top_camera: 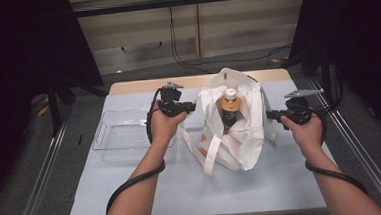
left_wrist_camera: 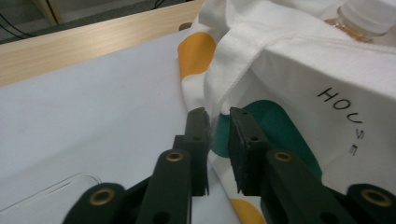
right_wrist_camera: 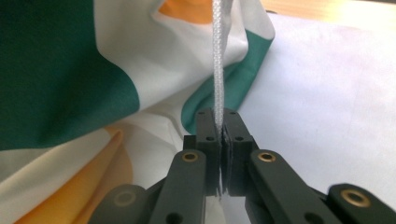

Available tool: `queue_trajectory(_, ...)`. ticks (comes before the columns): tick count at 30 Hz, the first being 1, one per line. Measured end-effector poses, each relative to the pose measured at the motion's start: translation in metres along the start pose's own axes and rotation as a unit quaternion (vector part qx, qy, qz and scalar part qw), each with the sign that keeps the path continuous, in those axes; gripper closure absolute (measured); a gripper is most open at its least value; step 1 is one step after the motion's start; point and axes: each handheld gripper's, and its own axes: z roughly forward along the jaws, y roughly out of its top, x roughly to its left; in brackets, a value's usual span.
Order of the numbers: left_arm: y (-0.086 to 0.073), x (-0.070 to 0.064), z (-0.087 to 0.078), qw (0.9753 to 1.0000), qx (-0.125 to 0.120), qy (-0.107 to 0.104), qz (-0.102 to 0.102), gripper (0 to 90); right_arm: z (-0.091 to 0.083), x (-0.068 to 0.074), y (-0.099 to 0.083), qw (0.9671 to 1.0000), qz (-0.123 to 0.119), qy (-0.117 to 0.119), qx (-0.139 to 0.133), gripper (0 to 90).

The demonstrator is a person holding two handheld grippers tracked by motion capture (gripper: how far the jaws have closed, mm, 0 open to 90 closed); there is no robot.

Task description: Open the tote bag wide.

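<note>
A white tote bag [top_camera: 240,139] with green and orange patches stands at the middle of the table. Inside it an amber bottle [top_camera: 230,107] with a white cap stands upright. My left gripper [top_camera: 194,106] is at the bag's left rim. In the left gripper view the gripper [left_wrist_camera: 218,119] has its jaws a little apart, and the bag's hem [left_wrist_camera: 233,65] hangs right at the gap. My right gripper [top_camera: 270,114] is at the bag's right side. In the right gripper view that gripper [right_wrist_camera: 219,119] is shut on the bag's white woven strap [right_wrist_camera: 218,56].
A clear plastic tray [top_camera: 115,137] lies on the pale mat [top_camera: 183,188] left of the bag, under my left hand; its corner [left_wrist_camera: 56,191] is also in the left gripper view. The wooden table edge [top_camera: 142,85] runs along the back. Metal rails flank the table.
</note>
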Motion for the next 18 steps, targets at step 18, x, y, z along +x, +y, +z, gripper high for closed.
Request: queue_trajectory(18, 0.016, -0.011, 0.003, 0.9996, -0.019, 0.003, 0.02, 63.1, 0.003, 0.008, 0.006, 0.9999, -0.007, 0.01, 0.002, 86.5)
